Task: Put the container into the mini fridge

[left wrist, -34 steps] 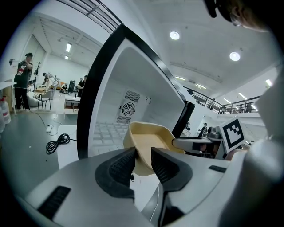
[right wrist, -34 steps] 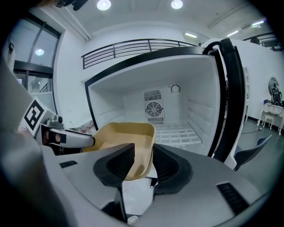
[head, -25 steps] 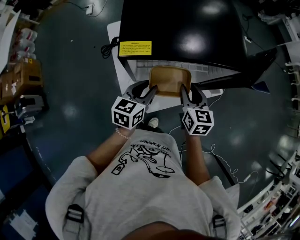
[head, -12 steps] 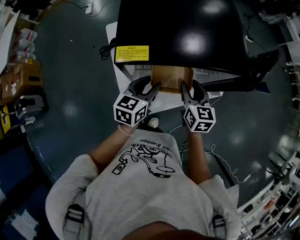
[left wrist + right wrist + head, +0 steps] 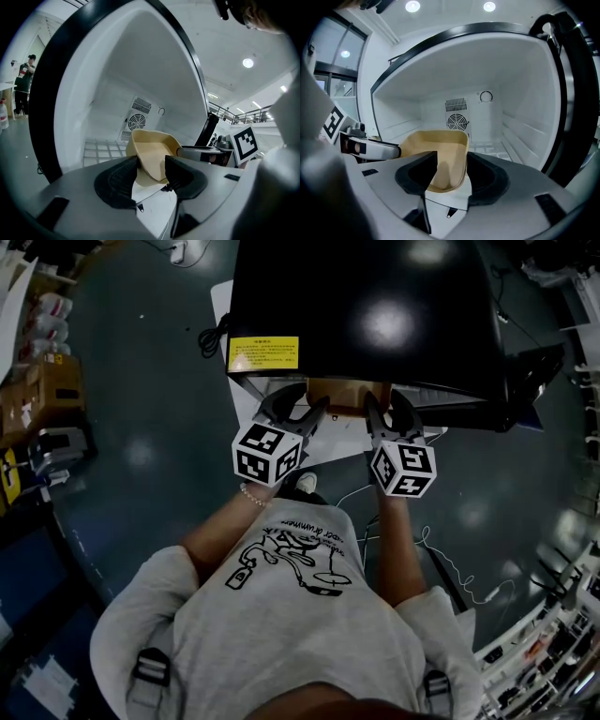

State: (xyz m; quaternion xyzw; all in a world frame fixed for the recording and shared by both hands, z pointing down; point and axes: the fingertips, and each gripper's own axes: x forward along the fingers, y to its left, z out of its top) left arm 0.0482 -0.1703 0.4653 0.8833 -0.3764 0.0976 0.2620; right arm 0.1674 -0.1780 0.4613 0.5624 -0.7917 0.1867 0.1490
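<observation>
1. Jaws of the left gripper stand fairly wide and have just been opening. The near corner of the tan, rounded-square shallow container lies loose between them.
2. Jaws of the right gripper are also well apart and have just been opening. One finger is inside the container and one outside, with its side wall between them and not squeezed.
3. The container sits on the white floor in the mouth of the black-topped, white-lined mini fridge, just beyond both sets of fingertips. In the head view only its near rim shows under the top's front edge, between the left gripper and the right gripper.
4. Ahead of the fingertips the white cavity is open as far as the back wall, where a round fan grille sits. A bare wire-grid shelf lies past the container.
5. The fridge's black front frame curves round outside the left gripper's outer finger. A white ribbed side wall stands off from the right gripper's outer finger.
6. The black open door juts out to the right of the right gripper's fingers.
7. Behind the fingers, near the person's body, are a white shoe and a thin white cable on the dark floor. A black cable lies left of the fridge, beside its yellow label, and cardboard boxes stand well apart at far left.
</observation>
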